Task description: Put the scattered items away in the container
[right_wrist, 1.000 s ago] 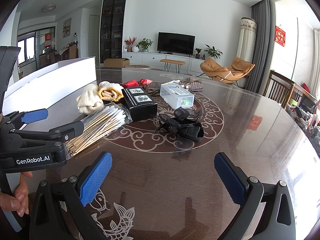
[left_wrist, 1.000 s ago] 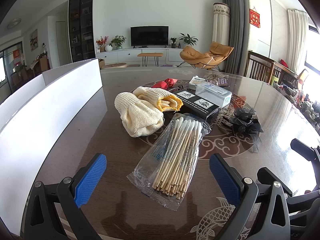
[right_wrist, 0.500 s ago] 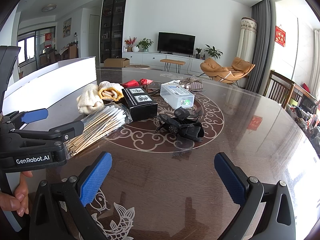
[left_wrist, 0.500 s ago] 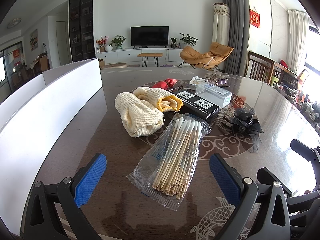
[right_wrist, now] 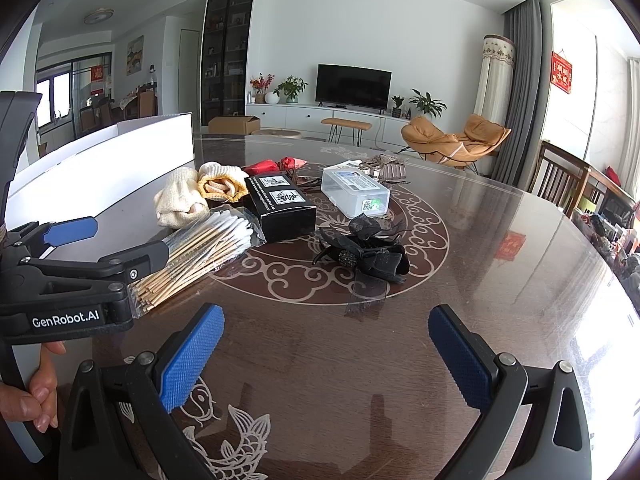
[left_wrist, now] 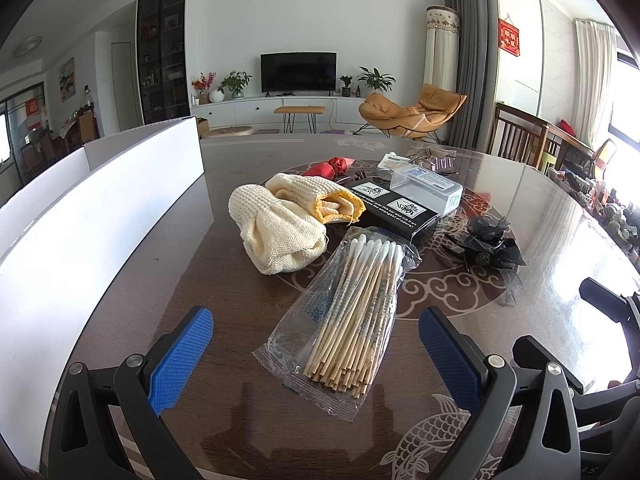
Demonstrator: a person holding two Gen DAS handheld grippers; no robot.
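A clear bag of cotton swabs (left_wrist: 348, 320) lies on the dark table just ahead of my open left gripper (left_wrist: 316, 354), with nothing between its blue pads. Beyond it lie cream knitted gloves (left_wrist: 280, 228), a black box (left_wrist: 394, 212), a clear plastic case (left_wrist: 426, 190), a red item (left_wrist: 330, 166) and a black lace hair clip (left_wrist: 490, 246). The white container (left_wrist: 100, 216) stands along the left. My right gripper (right_wrist: 326, 360) hangs open and empty short of the hair clip (right_wrist: 366, 250). In the right wrist view the left gripper (right_wrist: 116, 246) straddles the swab bag (right_wrist: 200, 250).
A hand (right_wrist: 32, 392) holds the left tool at the lower left. A small metallic item (right_wrist: 386, 170) sits behind the plastic case (right_wrist: 354, 194). Wooden chairs (right_wrist: 568, 184) stand past the table's right edge. Bare table (right_wrist: 500, 280) spreads to the right of the clutter.
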